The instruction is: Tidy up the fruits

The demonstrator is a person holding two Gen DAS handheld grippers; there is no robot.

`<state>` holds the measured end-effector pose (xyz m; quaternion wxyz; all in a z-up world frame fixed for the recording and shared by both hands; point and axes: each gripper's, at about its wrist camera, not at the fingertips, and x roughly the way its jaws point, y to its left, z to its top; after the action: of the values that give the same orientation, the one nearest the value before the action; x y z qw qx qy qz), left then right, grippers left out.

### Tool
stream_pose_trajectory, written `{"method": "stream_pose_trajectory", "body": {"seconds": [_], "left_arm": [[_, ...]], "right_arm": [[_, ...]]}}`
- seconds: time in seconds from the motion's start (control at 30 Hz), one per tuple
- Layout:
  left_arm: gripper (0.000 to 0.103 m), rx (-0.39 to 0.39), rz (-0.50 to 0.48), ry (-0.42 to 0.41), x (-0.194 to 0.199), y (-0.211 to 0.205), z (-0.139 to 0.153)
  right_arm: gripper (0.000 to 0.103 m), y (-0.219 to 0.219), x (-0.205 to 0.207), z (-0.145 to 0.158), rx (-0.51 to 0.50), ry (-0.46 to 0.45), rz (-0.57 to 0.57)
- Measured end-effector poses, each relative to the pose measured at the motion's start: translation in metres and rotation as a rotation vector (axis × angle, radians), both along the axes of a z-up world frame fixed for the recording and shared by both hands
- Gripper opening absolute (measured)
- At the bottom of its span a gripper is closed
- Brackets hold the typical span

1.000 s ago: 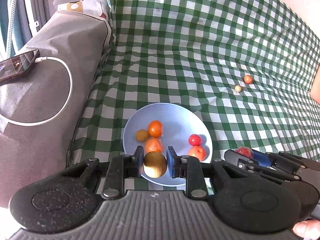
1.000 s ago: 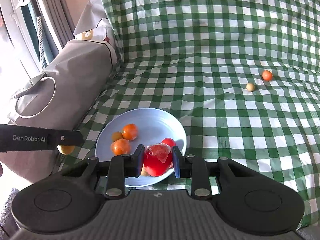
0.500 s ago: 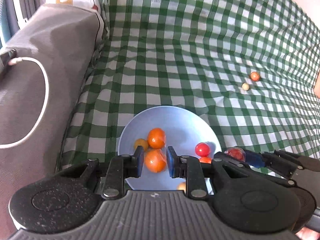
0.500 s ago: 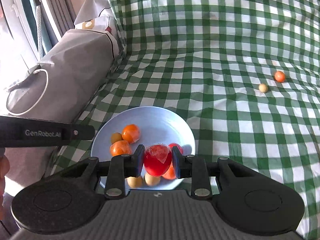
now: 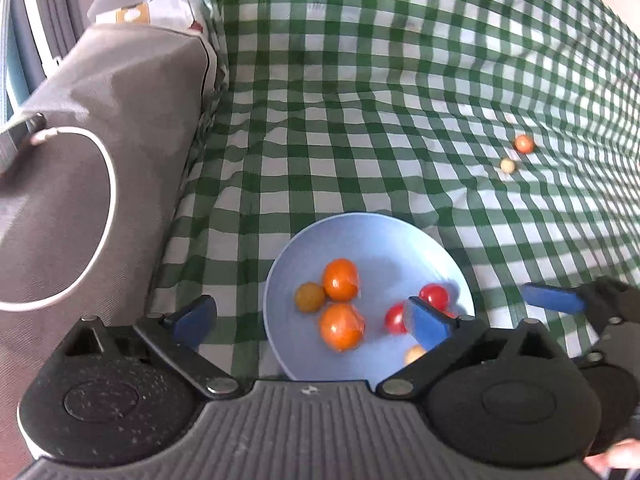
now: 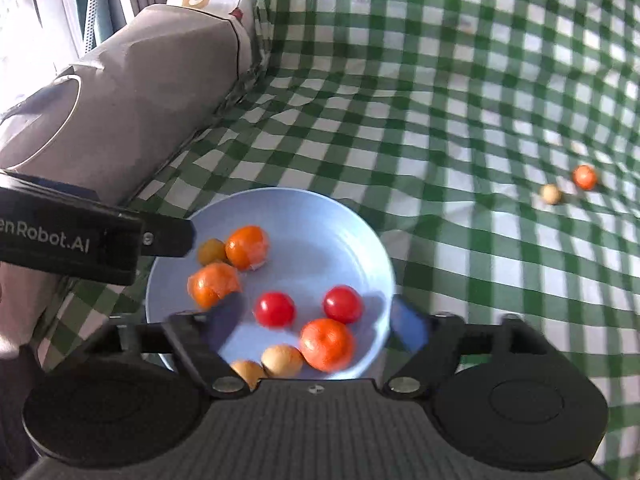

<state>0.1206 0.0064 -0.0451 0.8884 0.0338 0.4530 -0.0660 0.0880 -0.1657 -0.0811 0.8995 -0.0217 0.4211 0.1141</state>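
Observation:
A light blue bowl sits on the green checked cloth and holds several orange, red and tan fruits. My left gripper is open and empty, its jaws wide apart over the bowl's near left side. My right gripper is open and empty over the bowl's near edge, with a red fruit lying in the bowl between its jaws. It also shows in the left wrist view. An orange fruit and a tan fruit lie on the cloth far right.
A grey bag with a white cable lies along the left side of the cloth. A white paper bag stands behind it. The checked cloth rises up at the back.
Both grippers have opened wide. The tan fruit left my left gripper earlier and the red fruit has now left my right gripper; both lie in the bowl.

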Motion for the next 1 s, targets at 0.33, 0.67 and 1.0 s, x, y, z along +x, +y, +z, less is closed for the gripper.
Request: {"method": "stream_pose_trajectory", "body": {"seconds": [0.33, 0.67, 1.0], "left_arm": [[0.103, 0.018, 0.038, -0.035, -0.064, 0.006, 0.039], [0.103, 0.041, 0.032, -0.097, -0.12, 0.009, 0.066], [0.103, 0.01, 0.02, -0.157, -0.137, 0.003, 0.094]], "right_arm": [[0.102, -0.011, -0.091, 0.044, 0.008, -0.014, -0.063], [0.102, 0.003, -0.155, 0.074, 0.027, -0.122, -0.091], [0.102, 0.006, -0.179, 0.094, 0.033, -0.194, -0.103]]}}
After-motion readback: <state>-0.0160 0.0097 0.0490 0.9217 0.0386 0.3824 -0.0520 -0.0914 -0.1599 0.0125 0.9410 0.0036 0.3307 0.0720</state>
